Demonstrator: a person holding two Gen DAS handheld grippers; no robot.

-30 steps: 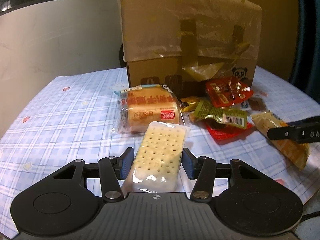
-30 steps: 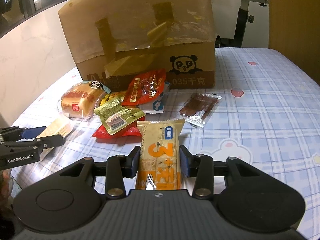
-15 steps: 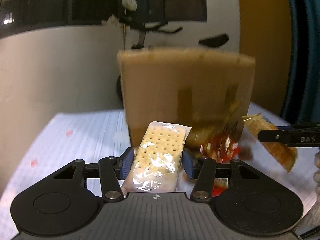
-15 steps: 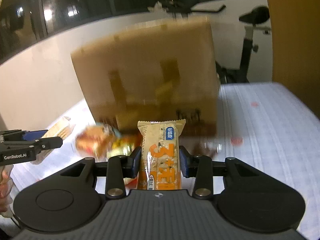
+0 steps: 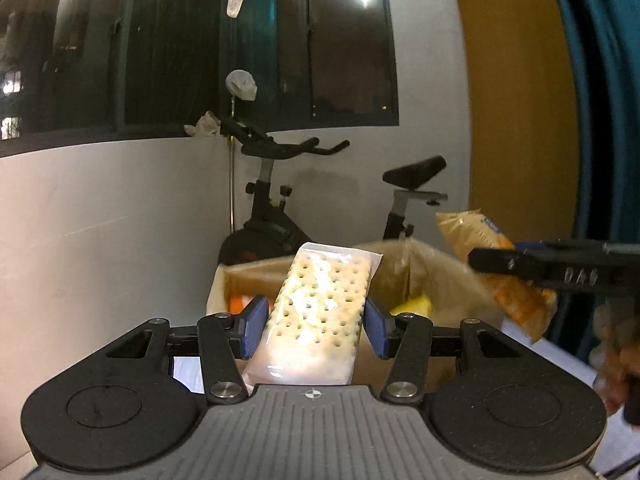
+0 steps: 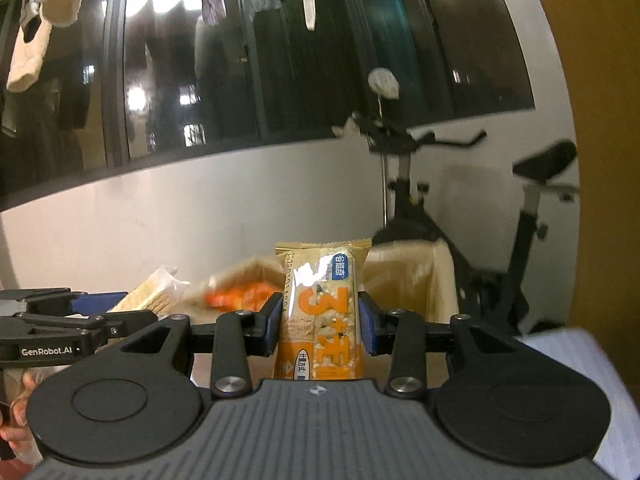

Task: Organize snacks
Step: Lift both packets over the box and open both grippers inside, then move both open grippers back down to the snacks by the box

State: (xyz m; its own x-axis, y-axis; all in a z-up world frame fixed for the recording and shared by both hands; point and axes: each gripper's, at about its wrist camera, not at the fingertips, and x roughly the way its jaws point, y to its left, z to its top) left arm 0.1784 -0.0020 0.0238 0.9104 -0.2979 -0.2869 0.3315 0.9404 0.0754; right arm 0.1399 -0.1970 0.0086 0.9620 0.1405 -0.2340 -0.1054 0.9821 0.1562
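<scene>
My left gripper (image 5: 316, 326) is shut on a clear-wrapped pack of pale dotted crackers (image 5: 320, 316), held up at the near rim of the open cardboard box (image 5: 424, 268). Orange and yellow packets show inside the box. My right gripper (image 6: 319, 326) is shut on an orange-and-gold cereal bar (image 6: 320, 320), also raised at the box's (image 6: 404, 276) opening. Each gripper shows in the other's view: the right gripper (image 5: 560, 272) with its bar at the right, the left gripper (image 6: 76, 316) with the crackers at the left.
An exercise bike (image 5: 276, 184) stands behind the box against a white wall. Dark windows with hanging laundry (image 6: 44, 12) run above. A yellow panel and a teal curtain (image 5: 600, 100) are at the right. A corner of the checked tablecloth (image 6: 572, 352) shows low right.
Both grippers rose from the table with their snacks and tilted up. The table's snack pile dropped out of view, and the box's open top now shows ahead.
</scene>
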